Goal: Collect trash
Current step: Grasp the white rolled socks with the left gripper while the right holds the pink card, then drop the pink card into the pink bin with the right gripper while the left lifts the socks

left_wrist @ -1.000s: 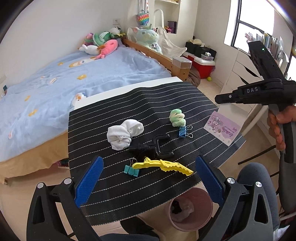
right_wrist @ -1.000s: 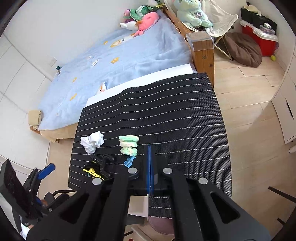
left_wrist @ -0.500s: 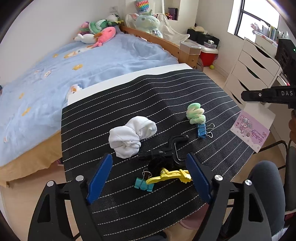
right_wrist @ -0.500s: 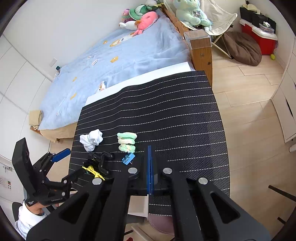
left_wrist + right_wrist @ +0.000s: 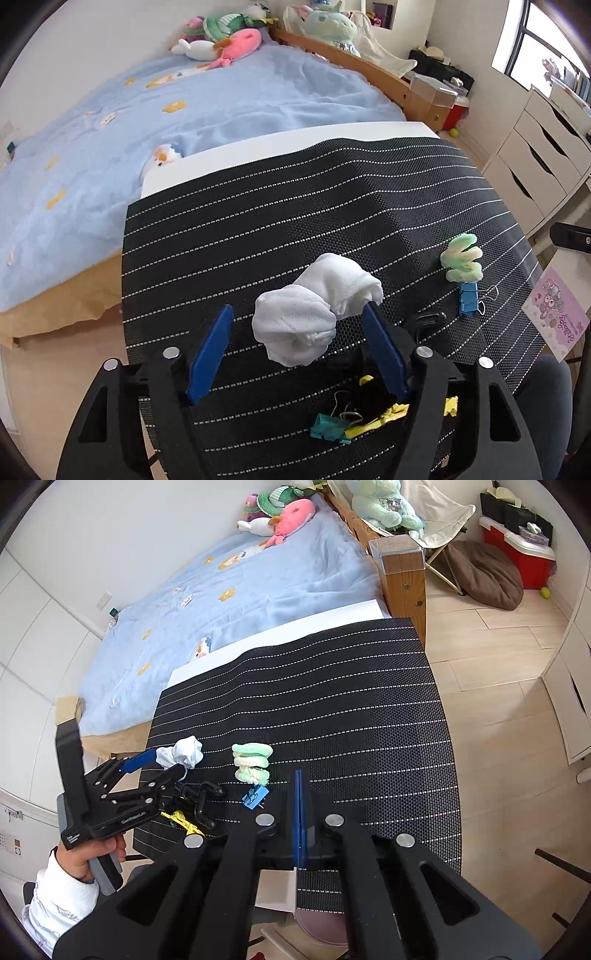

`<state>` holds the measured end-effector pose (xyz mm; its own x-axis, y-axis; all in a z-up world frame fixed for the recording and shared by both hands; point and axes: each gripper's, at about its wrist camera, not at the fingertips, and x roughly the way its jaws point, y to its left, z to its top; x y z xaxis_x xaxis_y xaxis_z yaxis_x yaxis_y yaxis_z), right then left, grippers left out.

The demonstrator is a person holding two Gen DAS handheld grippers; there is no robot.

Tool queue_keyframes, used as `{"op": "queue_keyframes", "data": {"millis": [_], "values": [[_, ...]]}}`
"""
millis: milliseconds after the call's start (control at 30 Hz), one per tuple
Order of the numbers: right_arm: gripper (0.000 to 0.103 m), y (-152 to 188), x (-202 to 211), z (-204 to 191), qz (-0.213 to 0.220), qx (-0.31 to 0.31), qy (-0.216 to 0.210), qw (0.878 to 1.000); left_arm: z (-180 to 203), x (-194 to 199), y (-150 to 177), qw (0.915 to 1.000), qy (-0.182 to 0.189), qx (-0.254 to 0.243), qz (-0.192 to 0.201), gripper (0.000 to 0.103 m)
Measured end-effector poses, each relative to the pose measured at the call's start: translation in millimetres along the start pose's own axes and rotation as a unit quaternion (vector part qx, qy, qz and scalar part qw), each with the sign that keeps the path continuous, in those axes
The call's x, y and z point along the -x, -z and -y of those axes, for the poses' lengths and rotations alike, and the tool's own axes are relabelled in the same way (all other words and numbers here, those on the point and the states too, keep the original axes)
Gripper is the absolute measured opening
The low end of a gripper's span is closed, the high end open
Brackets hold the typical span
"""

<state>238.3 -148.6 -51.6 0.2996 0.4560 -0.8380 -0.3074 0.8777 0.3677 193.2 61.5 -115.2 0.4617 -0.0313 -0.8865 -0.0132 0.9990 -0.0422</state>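
Observation:
A crumpled white tissue wad (image 5: 314,310) lies on the black striped mat (image 5: 295,206). My left gripper (image 5: 299,350) is open, its blue pads on either side of the wad, apart from it. It also shows in the right wrist view (image 5: 162,762) at the wad (image 5: 181,753). My right gripper (image 5: 298,812) is shut and empty, held above the mat's near edge. A green and cream fuzzy piece (image 5: 461,260) (image 5: 251,762) lies to the right of the wad.
A blue binder clip (image 5: 469,302), a black clamp (image 5: 201,797), a yellow clip (image 5: 376,419) and a teal clip (image 5: 327,432) lie on the mat. A pink card (image 5: 557,314) hangs at the right edge. A pink bin (image 5: 317,928) stands below the table. A bed (image 5: 110,122) lies behind.
My left gripper has moved forward and down over the mat until its open pads flank the white wad. The right gripper has stayed shut, hardly moving.

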Motion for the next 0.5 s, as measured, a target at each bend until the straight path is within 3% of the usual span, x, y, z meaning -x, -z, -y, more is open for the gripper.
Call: {"op": "queue_keyframes", "data": {"millis": [200,500], "values": [[0.0,0.2,-1.9,3.4,-0.001,-0.002,0.002,1.0,-1.6,-7.7,-1.4,1.0,0.003,0.004,-0.007,0.032],[0.0,3.7,1.9,0.4,0.005,0.003,-0.004,1.0,5.1,20.3,-5.5,0.9993,-0.006,-0.004,0.036,0.029]]}}
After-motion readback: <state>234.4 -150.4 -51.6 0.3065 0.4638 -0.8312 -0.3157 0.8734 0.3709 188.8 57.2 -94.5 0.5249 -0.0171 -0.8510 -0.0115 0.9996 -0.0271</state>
